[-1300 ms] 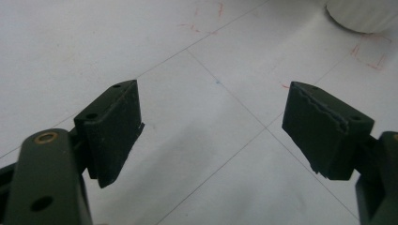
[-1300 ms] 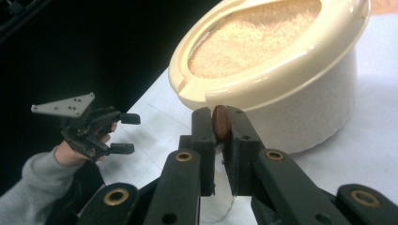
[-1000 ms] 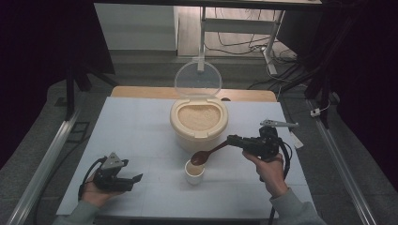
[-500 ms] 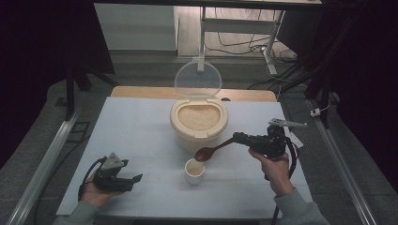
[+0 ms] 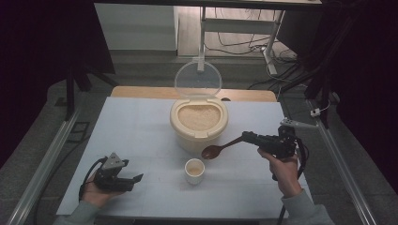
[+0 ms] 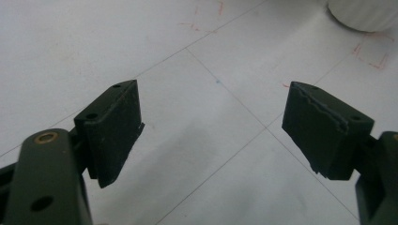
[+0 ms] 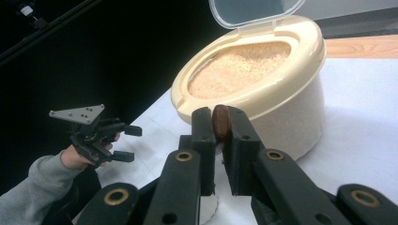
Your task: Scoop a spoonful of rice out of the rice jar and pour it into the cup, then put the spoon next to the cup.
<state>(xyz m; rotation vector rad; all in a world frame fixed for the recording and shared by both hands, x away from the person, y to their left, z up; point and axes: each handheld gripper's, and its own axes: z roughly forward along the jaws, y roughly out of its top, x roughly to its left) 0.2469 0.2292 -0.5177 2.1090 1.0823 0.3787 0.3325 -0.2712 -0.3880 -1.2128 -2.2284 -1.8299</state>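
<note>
Spoon (image 5: 220,149) clamped by its handle in the right tool (image 5: 251,138), bowl end pointing left and hanging above the bench (image 5: 141,126), between the rice container (image 5: 199,123) and the small cup (image 5: 194,170). Seen along the right tool's own jaws, handle end pinched tight between the 2 black jaws, held edge-on so the wooden end (image 7: 220,123) shows as a narrow brown oval. Held level, apparently to keep the bowl flat for scooping or carrying grain without spilling.

Container near the middle of the bench, clear lid (image 5: 197,78) hinged up and back, out of the way, leaving the rice (image 5: 199,115) open to reach from the front. Filled close to the rim. Cup just in front of the container and slightly to the left, holding a little pale content, close enough for a short trip from 1 vessel to the other. Spoon bowl looks dark and empty, though too small to be sure.

Left tool (image 5: 123,179) resting low at the near left corner of the bench, well apart from cup and container, jaws spread wide with nothing between them; bare white surface visible through the gap, and the base of the cup (image 6: 366,13) at the top right edge of its own view. Parked there, seemingly, to stay clear of the spoon's path.

Likely step in hand: moving rice by spoon between container and cup.
</note>
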